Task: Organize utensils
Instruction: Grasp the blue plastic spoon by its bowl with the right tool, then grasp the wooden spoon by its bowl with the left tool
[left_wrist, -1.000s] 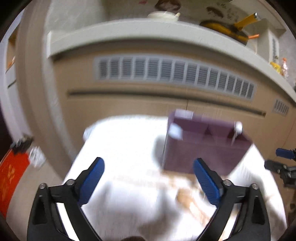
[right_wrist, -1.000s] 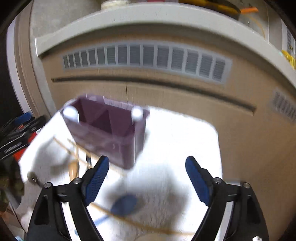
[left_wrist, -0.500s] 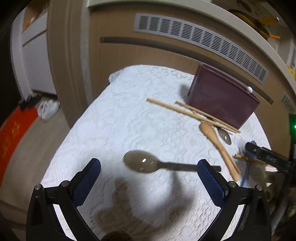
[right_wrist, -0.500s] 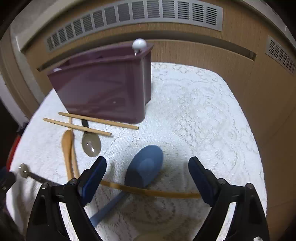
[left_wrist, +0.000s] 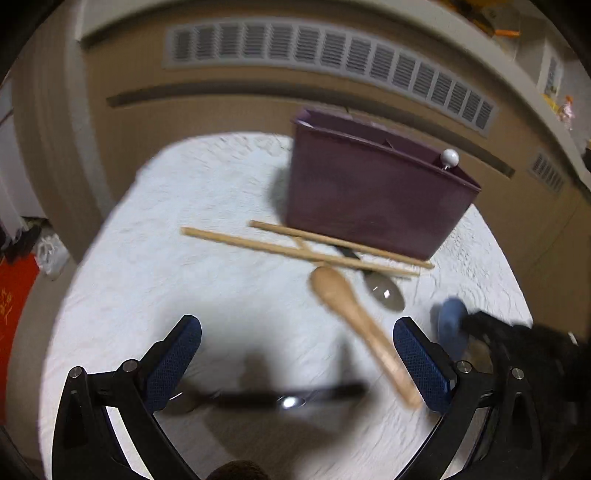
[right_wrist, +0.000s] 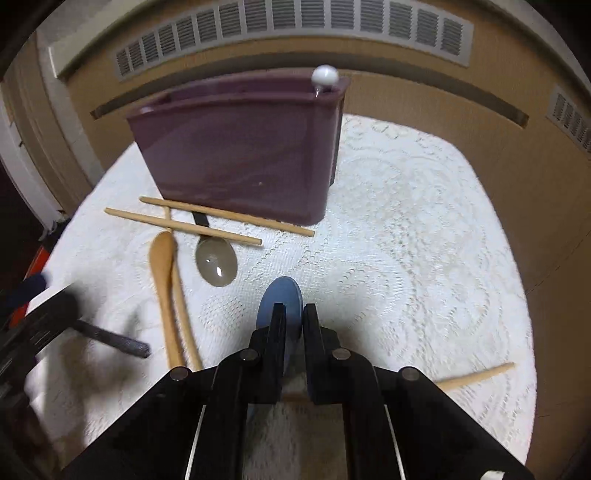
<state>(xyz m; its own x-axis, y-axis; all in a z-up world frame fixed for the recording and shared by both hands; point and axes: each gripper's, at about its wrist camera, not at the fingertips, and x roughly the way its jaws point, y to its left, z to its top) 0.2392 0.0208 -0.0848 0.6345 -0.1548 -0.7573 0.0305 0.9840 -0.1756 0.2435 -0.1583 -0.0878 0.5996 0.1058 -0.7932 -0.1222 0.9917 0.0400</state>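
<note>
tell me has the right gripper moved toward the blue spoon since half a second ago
Yes. The right gripper has come down onto the blue spoon, which lies where it was before the purple holder. Its jaws have just been closing and now pinch the spoon.

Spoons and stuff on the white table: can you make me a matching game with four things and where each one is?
1 blue plastic spoon
2 wooden spoon
3 white ball-topped pin
4 pair of wooden chopsticks

A lying flat beside the grey spoon
B pinched in the right tongs
C on the purple box's corner
D lying along the purple box's front

Pairs: 1-B, 2-A, 3-C, 4-D
</note>
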